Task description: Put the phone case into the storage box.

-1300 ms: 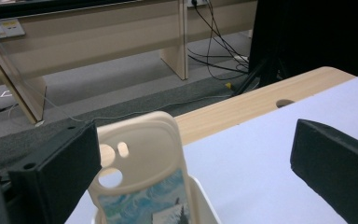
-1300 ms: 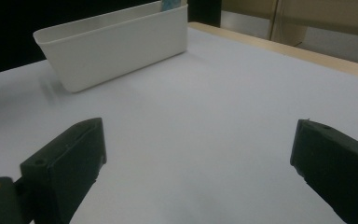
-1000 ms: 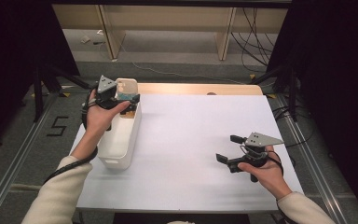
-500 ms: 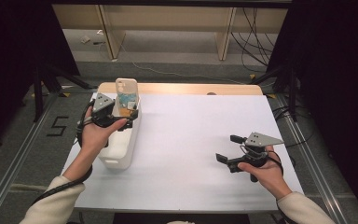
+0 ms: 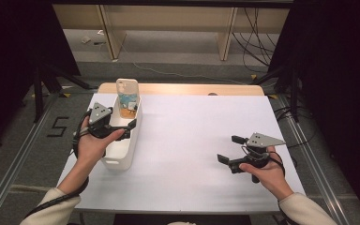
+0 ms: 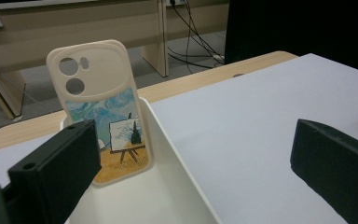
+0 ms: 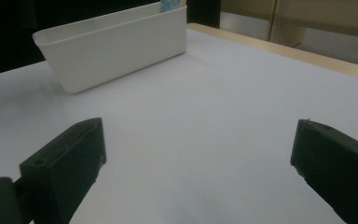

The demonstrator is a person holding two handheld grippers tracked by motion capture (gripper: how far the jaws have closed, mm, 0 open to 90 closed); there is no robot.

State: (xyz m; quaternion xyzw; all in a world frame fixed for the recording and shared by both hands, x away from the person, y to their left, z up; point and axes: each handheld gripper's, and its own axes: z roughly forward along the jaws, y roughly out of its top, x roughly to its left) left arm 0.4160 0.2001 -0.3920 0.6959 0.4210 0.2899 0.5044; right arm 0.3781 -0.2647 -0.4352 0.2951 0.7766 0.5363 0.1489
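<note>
High view: phone case [image 5: 127, 97] stands upright at the far end of the white bin [image 5: 122, 154], long axis vertical, camera cutouts on top, leaning against the bin's far wall. Bin's long axis runs near-to-far along the left side of the white table [image 5: 192, 140]. Left gripper [image 5: 124, 127] sits over the bin's left rim, just nearer than the case, jaws spread, nothing between them. Right gripper [image 5: 229, 149] rests on the right side of the table, well apart from the bin, jaws spread, empty. A "5" is marked on the floor [image 5: 42, 140] left of the table

Left gripper view: case [image 6: 101, 112] faces the camera with its printed back: blue swirled sky, easel with a small canvas, yellow field. Beige rim, two round lens holes in the top-left corner. No readable text or brand. Its bottom edge sits on the bin floor [image 6: 149, 205], its top rises above the bin wall. Jaws released, apart from the case

Right gripper view: bin [image 7: 116, 46] far off at upper left, a blue sliver of the case [image 7: 171, 4] above its rim. Jaws wide apart over bare table [image 7: 205, 116]
</note>
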